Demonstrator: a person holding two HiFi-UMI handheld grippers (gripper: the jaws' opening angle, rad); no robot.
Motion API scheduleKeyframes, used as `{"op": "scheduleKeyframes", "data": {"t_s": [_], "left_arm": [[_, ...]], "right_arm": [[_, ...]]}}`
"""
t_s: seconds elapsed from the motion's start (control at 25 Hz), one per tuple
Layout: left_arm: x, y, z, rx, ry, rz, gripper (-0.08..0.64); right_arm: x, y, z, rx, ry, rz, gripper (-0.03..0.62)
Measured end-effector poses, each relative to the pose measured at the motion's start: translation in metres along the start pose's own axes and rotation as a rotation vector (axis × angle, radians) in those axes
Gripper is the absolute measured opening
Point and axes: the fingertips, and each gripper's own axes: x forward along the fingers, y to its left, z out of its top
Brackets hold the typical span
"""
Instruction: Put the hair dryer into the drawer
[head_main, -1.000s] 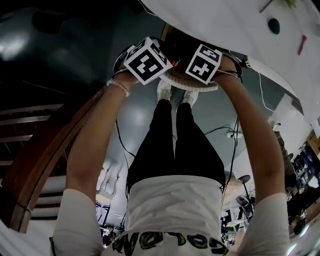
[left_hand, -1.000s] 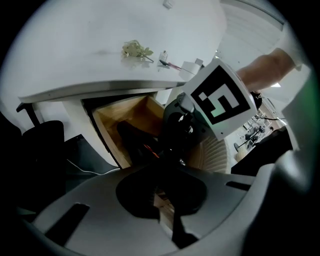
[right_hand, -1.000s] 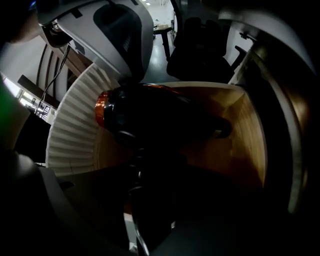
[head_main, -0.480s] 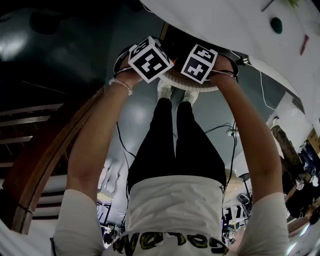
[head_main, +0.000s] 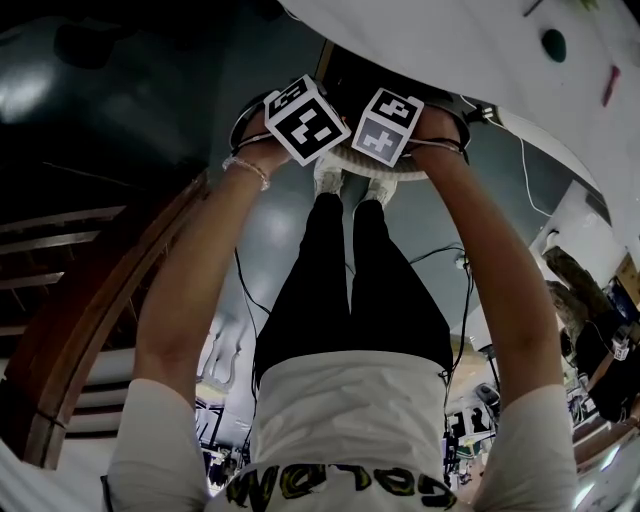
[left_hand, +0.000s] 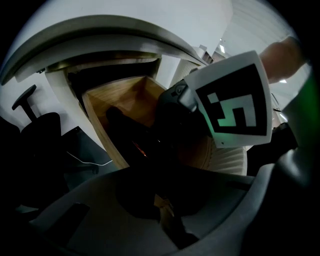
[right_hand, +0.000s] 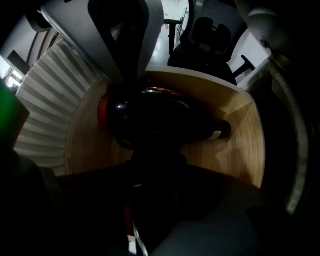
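The black hair dryer (right_hand: 155, 120) lies across the inside of the open wooden drawer (right_hand: 245, 145), nozzle to the right and an orange end to the left. Its handle rises between the jaws of my right gripper (right_hand: 150, 200), which points straight down and is shut on it. Whether the dryer rests on the drawer floor is too dark to tell. My left gripper (left_hand: 162, 210) is shut, tilted down toward the drawer (left_hand: 100, 115) from beside it, just behind the right gripper's marker cube (left_hand: 235, 100). In the head view both cubes (head_main: 308, 118) (head_main: 388, 125) hide the jaws.
The drawer's white ribbed front (right_hand: 45, 110) faces the person, whose shoes (head_main: 350, 180) stand just under it. A white rounded desktop (left_hand: 100, 30) overhangs the drawer. Black office chairs (right_hand: 210, 35) stand beyond, cables (head_main: 450, 260) lie on the floor, and a wooden rail (head_main: 90, 300) runs at the left.
The two marker cubes have drawn a little closer together above the drawer. The left gripper has sunk slightly toward it. The right gripper still holds the dryer in about the same place.
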Motion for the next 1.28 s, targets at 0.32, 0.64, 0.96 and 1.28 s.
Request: {"op": "scheduleKeyframes", "data": {"t_s": [0.32, 0.64, 0.96, 1.28], "left_arm": [[0.005, 0.002, -0.008, -0.032, 0.008, 0.004, 0.012], [-0.005, -0.001, -0.004, -0.08, -0.044, 0.016, 0.012], [-0.048, -0.002, 0.008, -0.164, -0.134, 0.058, 0.012], [-0.088, -0.027, 0.009, -0.204, -0.219, 0.096, 0.012]], "right_arm": [[0.007, 0.002, 0.001, -0.031, 0.028, -0.043, 0.255], [0.0, 0.0, -0.003, -0.018, 0.002, -0.122, 0.301], [-0.029, 0.007, -0.004, 0.097, -0.112, -0.043, 0.333], [-0.085, 0.023, -0.004, 0.205, -0.239, 0.016, 0.337]]}}
